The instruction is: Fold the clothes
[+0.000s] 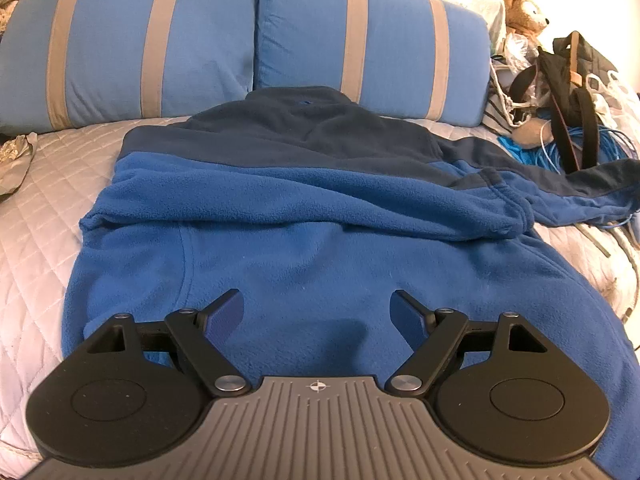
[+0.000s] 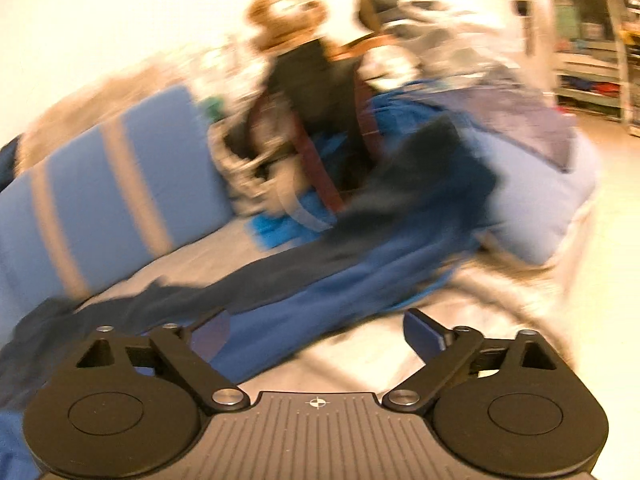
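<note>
A blue fleece jacket (image 1: pixel 304 248) with a dark navy yoke lies spread on the quilted bed. One sleeve (image 1: pixel 320 200) is folded across its body, and the other sleeve (image 1: pixel 576 192) trails off to the right. My left gripper (image 1: pixel 316 312) hovers open over the jacket's lower body with nothing between its fingers. In the blurred right wrist view, the trailing sleeve (image 2: pixel 340 276) runs diagonally across the bed. My right gripper (image 2: pixel 316 336) is open just above the sleeve's near part, and it holds nothing.
Two blue pillows with beige stripes (image 1: pixel 168 48) line the head of the bed. A teddy bear (image 1: pixel 522 8), a black bag with straps (image 1: pixel 572 80) and blue cables (image 1: pixel 560 152) are piled at the right. Quilted bedcover (image 1: pixel 44 216) shows at the left.
</note>
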A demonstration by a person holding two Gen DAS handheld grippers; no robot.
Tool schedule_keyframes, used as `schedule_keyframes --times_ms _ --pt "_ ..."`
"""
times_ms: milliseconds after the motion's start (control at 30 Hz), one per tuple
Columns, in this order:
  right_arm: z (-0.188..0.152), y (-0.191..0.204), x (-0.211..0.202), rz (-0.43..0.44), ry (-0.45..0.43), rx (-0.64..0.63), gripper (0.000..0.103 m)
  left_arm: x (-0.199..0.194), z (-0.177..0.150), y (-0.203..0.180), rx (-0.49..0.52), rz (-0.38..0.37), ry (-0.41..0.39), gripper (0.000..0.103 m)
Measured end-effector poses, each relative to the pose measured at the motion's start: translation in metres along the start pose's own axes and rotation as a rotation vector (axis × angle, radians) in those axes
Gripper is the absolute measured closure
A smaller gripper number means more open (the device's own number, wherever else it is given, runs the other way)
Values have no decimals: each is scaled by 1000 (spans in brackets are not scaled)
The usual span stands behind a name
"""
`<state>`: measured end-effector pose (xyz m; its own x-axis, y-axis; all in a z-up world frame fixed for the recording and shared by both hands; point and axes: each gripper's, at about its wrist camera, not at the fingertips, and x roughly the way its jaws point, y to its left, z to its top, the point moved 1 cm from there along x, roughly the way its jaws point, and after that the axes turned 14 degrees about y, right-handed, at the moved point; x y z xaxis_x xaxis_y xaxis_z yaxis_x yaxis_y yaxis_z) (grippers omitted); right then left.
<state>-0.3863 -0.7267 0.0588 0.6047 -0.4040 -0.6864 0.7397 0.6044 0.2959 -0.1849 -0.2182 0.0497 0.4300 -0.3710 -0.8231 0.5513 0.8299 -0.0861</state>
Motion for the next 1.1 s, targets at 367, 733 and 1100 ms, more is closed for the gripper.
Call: schedule_keyframes --times_ms 367,733,1100 --pt "57 -89 25 -90 -128 38 43 2 3 1 -9 -10 11 23" --pt "100 -112 62 -154 -66 45 59 3 3 1 -16 -15 13 23" --pt "107 -58 18 -17 -60 -74 85 3 3 3 -18 -19 7 23"
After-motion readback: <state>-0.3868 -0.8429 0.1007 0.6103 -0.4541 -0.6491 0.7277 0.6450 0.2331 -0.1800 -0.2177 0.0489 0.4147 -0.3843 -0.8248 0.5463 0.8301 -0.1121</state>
